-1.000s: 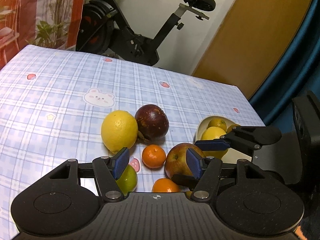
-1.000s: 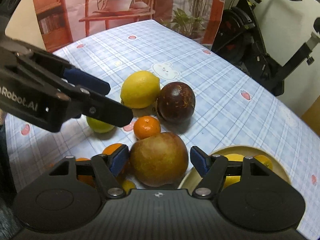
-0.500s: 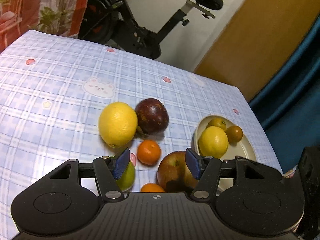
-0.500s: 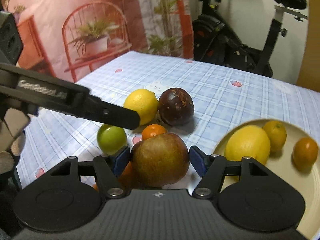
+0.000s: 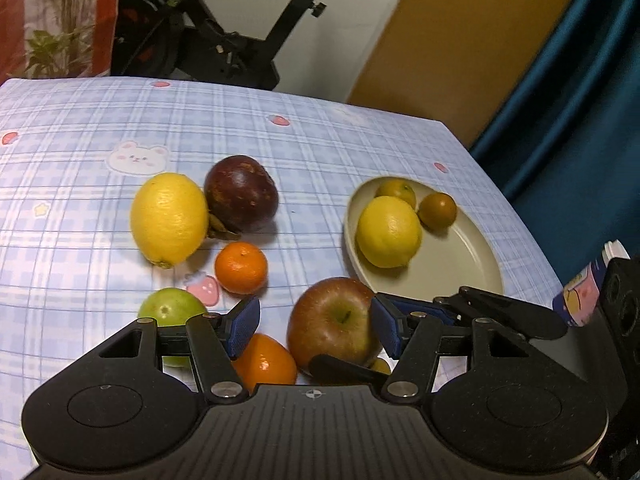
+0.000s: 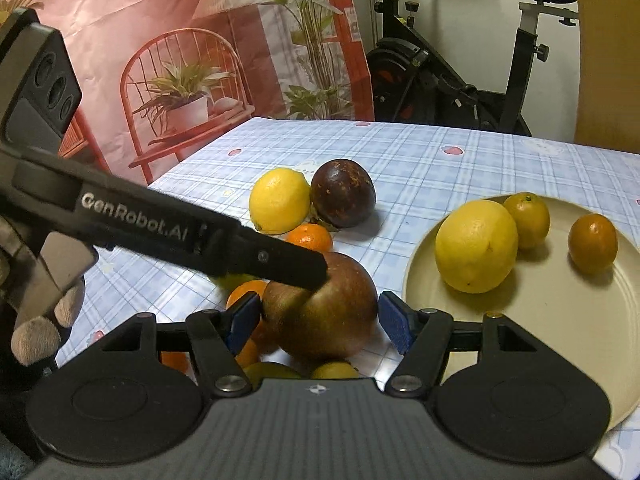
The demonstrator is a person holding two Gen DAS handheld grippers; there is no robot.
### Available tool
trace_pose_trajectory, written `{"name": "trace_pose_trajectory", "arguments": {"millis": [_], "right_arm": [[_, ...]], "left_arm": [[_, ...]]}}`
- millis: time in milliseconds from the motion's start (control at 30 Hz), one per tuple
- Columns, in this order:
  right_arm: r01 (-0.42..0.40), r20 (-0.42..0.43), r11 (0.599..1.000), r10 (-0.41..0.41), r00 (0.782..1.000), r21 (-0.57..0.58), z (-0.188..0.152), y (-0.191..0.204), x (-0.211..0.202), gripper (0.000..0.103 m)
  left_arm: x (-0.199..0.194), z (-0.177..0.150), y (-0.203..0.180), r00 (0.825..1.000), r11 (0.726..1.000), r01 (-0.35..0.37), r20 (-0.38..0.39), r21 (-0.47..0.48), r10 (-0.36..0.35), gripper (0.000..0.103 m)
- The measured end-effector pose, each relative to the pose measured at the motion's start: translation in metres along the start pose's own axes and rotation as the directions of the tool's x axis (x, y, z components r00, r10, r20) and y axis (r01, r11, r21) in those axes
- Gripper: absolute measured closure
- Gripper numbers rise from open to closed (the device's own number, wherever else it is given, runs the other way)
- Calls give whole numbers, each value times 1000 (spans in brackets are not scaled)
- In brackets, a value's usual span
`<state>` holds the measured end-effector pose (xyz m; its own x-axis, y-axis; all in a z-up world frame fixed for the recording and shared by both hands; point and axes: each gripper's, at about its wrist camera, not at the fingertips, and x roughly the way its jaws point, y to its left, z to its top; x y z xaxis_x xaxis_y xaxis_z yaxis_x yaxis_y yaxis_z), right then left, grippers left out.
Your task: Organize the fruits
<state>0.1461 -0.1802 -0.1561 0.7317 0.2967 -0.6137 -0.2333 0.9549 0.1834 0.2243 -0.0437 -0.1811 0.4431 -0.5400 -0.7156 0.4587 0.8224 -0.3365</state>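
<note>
Both spread grippers (image 5: 316,330) (image 6: 320,322) edged closer around the apple (image 6: 320,304); plate (image 6: 560,308) holds three citrus.

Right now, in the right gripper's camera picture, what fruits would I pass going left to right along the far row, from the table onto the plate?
Big yellow lemon on the checked cloth → dark purple round fruit → big yellow lemon on the cream plate → small yellow-orange citrus → small dark orange citrus.

Place: a room in a home.
Table: plaid tablecloth (image 5: 320,136) with bear and strawberry prints.
Behind it: exercise bike (image 6: 460,76), printed wall cloth (image 6: 200,40) showing plants and a chair.
Side: blue curtain (image 5: 568,80).
</note>
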Motion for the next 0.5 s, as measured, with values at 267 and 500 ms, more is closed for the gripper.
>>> {"name": "trace_pose_trajectory", "arguments": {"millis": [267,500], "right_arm": [[-1,10,1000,1,1000,3,-3,-2,0,36],[5,8,1000,-5,1000,3,-4,0,1,35]], "left_arm": [[7,-6,-8,999,999,21,-30,48,-19,39],[16,-8,-11,999,998,19,-32,61,-17,39]]}}
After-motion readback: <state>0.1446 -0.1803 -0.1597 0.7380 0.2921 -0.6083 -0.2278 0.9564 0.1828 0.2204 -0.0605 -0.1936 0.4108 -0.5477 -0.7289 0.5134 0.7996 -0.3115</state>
